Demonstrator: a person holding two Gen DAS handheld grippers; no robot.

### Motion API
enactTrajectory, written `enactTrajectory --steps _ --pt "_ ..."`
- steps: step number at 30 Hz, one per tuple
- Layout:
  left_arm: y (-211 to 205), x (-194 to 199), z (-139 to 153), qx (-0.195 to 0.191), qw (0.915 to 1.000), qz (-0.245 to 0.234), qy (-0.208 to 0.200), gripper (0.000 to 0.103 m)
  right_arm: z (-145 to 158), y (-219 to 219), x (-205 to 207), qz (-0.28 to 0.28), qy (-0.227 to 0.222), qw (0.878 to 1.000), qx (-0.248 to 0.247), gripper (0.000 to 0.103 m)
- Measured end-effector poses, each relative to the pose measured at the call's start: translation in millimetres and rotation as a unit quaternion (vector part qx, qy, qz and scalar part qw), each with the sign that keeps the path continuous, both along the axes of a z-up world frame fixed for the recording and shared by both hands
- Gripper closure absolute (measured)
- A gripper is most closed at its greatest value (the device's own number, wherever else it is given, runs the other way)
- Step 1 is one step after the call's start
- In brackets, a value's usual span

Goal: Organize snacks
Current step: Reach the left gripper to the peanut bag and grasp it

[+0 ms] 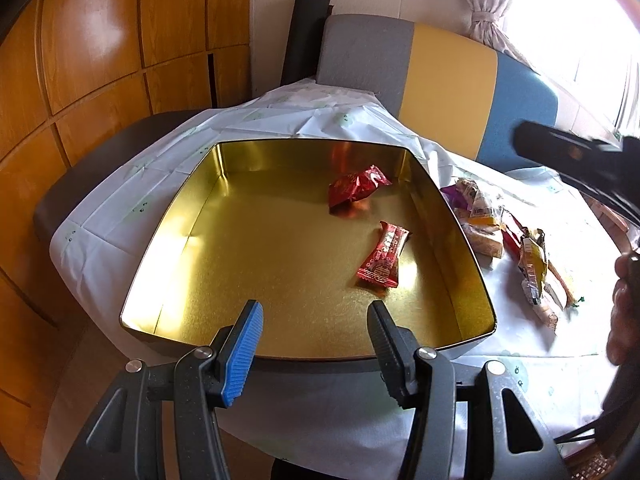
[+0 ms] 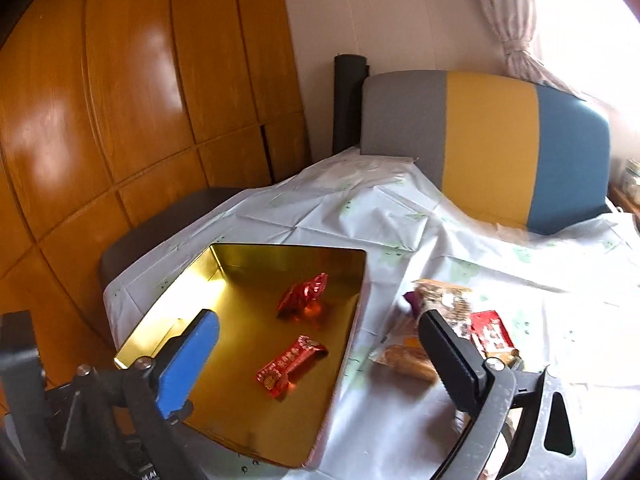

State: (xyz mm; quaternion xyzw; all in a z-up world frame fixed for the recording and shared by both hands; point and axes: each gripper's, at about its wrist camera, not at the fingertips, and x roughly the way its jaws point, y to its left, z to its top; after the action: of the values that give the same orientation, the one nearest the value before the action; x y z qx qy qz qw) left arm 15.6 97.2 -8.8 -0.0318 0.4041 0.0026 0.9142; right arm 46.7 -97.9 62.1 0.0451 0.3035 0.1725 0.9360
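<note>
A square gold tin lies open on the white tablecloth. Two red wrapped snacks rest on its floor: a crumpled one farther back and a long one nearer. Right of the tin a pile of mixed snack packets lies on the cloth, including a red packet. My left gripper hovers open over the tin's near rim, holding nothing. My right gripper is wide open and holds nothing, spanning the tin's right wall, its black finger over the pile.
A grey, yellow and blue chair back stands behind the table. Wooden panels fill the left. A dark seat sits at the table's left edge. A hand shows at the right.
</note>
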Motion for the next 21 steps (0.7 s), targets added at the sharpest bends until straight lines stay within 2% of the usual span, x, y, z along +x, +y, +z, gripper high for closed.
enactTrajectory --steps 10,21 --pt "-10 -3 2 0.012 0.9998 -0.015 -0.002 0.048 10 -53 -13 -0.056 -0.001 0.998 -0.018 0.000" --pt "-20 1 5 0.009 0.9993 -0.037 0.006 0.048 1 -149 -6 -0.129 0.030 0.990 -0.056 0.000"
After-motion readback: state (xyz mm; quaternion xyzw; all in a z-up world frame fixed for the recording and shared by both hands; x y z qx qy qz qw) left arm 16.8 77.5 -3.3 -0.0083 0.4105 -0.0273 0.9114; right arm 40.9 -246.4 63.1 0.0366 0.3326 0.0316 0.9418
